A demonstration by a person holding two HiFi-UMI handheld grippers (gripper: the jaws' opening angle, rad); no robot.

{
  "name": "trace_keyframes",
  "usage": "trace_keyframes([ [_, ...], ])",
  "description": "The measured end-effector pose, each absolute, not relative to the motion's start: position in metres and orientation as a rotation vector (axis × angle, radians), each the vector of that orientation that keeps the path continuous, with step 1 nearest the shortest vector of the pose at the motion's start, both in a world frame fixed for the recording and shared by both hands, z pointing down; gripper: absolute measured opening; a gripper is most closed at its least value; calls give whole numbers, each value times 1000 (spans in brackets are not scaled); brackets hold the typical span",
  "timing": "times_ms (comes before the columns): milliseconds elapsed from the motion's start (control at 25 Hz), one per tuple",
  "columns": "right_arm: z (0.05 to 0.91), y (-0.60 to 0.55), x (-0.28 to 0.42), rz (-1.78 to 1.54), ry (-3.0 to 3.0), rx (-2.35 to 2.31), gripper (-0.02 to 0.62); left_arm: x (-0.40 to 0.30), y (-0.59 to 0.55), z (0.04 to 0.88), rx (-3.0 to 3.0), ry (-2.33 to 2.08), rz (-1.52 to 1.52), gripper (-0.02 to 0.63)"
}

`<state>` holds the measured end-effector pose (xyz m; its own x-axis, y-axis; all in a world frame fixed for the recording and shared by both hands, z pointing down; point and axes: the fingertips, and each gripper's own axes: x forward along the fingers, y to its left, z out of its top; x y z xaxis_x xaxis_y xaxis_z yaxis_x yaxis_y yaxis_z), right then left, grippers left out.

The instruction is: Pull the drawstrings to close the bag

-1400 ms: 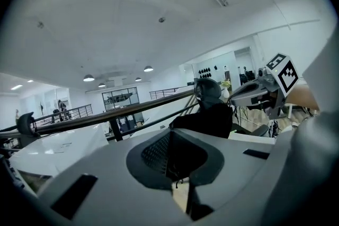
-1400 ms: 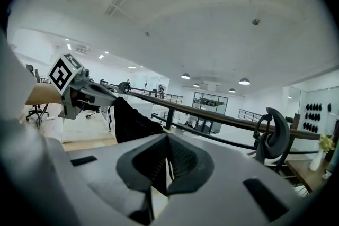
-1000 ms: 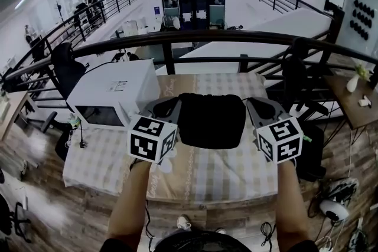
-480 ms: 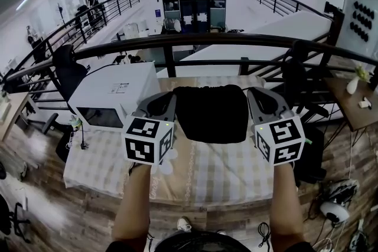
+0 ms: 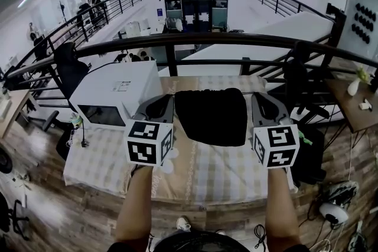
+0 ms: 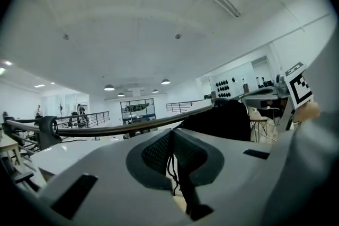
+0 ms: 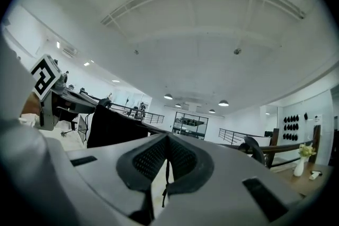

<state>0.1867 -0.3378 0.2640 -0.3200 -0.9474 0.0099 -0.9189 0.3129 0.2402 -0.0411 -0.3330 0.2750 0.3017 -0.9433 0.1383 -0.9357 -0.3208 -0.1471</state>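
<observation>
A black drawstring bag (image 5: 211, 116) hangs between my two grippers above the checked table (image 5: 218, 174). My left gripper (image 5: 170, 98) is at the bag's upper left corner, and its jaws are shut on a thin black drawstring (image 6: 170, 164) that dangles between the pads. My right gripper (image 5: 256, 98) is at the upper right corner, shut on the other drawstring (image 7: 166, 174). The bag (image 6: 217, 120) shows dark to the right in the left gripper view. In the right gripper view the bag (image 7: 114, 127) is to the left. Its top edge looks puckered.
A white box-like appliance (image 5: 115, 94) stands on the table's left part, close to my left gripper. A dark railing (image 5: 177, 41) runs behind the table. A side table with a small vase (image 5: 353, 84) is at the far right.
Both grippers have risen a little with the bag hanging between them. The bag sits slightly higher and its top looks more gathered.
</observation>
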Motion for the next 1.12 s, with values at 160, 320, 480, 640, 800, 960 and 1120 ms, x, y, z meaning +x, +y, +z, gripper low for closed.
trace_keyframes([
  [160,266,-339,191,-246,-2421,1770,20,-50,-334,273,-2470,1849,-299,26],
  [320,270,-338,199,-216,-2418,1784,20,-59,-334,275,-2462,1879,-287,26],
  [480,270,-337,207,-222,-2397,1814,20,-67,-334,274,-2450,1894,-280,26],
  [640,271,-336,214,-210,-2387,1834,20,-76,-333,274,-2450,1911,-269,26],
  [800,274,-337,223,-179,-2377,1857,20,-81,-332,275,-2444,1924,-270,26],
  [960,278,-337,233,-155,-2367,1876,20,-85,-331,278,-2439,1942,-275,26],
  [1120,282,-338,241,-135,-2366,1894,20,-89,-331,280,-2425,1963,-266,26],
])
